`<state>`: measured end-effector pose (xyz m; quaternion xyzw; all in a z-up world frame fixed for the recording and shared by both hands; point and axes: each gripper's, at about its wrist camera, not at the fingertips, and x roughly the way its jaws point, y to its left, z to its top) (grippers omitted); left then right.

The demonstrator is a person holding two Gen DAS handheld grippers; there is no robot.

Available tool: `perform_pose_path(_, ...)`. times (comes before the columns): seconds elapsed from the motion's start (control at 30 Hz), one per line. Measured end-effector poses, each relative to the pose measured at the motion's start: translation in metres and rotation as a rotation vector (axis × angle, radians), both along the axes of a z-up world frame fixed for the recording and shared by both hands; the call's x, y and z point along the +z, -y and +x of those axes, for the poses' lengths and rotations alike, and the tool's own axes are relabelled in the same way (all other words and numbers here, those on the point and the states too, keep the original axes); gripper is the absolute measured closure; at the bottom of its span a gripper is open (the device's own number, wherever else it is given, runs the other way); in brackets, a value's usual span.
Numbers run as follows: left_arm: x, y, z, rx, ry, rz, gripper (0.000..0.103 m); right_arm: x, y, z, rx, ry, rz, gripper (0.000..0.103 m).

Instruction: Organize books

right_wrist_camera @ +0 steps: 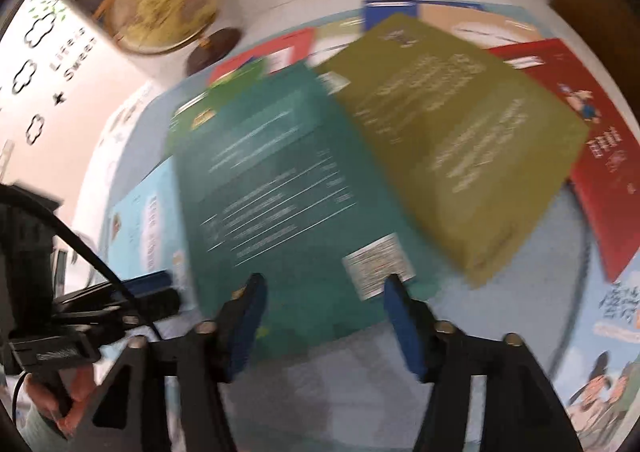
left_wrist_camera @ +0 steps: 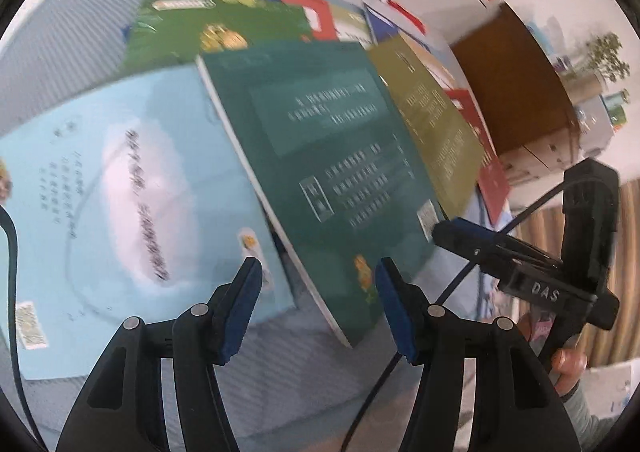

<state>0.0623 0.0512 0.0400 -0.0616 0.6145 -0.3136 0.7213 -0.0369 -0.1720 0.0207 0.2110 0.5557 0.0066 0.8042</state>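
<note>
Pale blue ribbed matting covers the worktop [left_wrist_camera: 280, 372], strewn with overlapping thin picture books. Topmost lies a dark teal softcover book [left_wrist_camera: 328, 172], tilted, its near corner raised. Both the left gripper [left_wrist_camera: 318, 298] and right gripper [right_wrist_camera: 322, 316] hover with fingers apart, holding nothing. Probably light, bendy and slick; pinch its raised edge.

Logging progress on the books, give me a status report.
Left claw open, right claw open. Teal book tilted over light blue book. Olive book alongside.

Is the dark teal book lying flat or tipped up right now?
Tipped up. In the left wrist view the teal book has its near edge raised, with shadow beneath, above the flat light blue book.
</note>
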Motion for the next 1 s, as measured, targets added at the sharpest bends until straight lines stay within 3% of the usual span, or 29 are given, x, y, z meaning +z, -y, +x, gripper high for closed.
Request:
perform_pose_path(0.17,-0.004,-0.002,0.014,0.070,0.013,0.007,0.047,-0.018,0.015,0.008,-0.017,0.004,0.056,0.041)
perform_pose_path(0.3,-0.008,0.015,0.010,0.037,-0.035,-0.042,0.047,-0.015,0.000,0.007,0.025,0.022,0.031,0.041)
perform_pose_path(0.37,-0.009,0.025,0.004,0.018,-0.010,-0.004,0.047,-0.017,-0.008,0.002,0.059,0.021,0.069,0.042)
perform_pose_path(0.57,-0.014,0.035,-0.009,-0.026,-0.021,0.016,0.047,-0.007,-0.002,-0.017,0.042,0.035,0.007,0.042)
perform_pose_path(0.73,-0.017,0.040,-0.001,0.023,-0.010,0.028,0.047,-0.012,0.031,0.007,-0.025,0.028,-0.065,0.042)
perform_pose_path(0.9,-0.013,0.056,-0.009,-0.014,0.052,0.097,0.047,-0.014,0.019,0.003,0.059,0.000,-0.088,0.036)
perform_pose_path(1.0,-0.011,0.064,-0.014,-0.033,0.045,0.068,0.047,-0.018,0.025,-0.021,0.056,-0.020,-0.091,0.036)
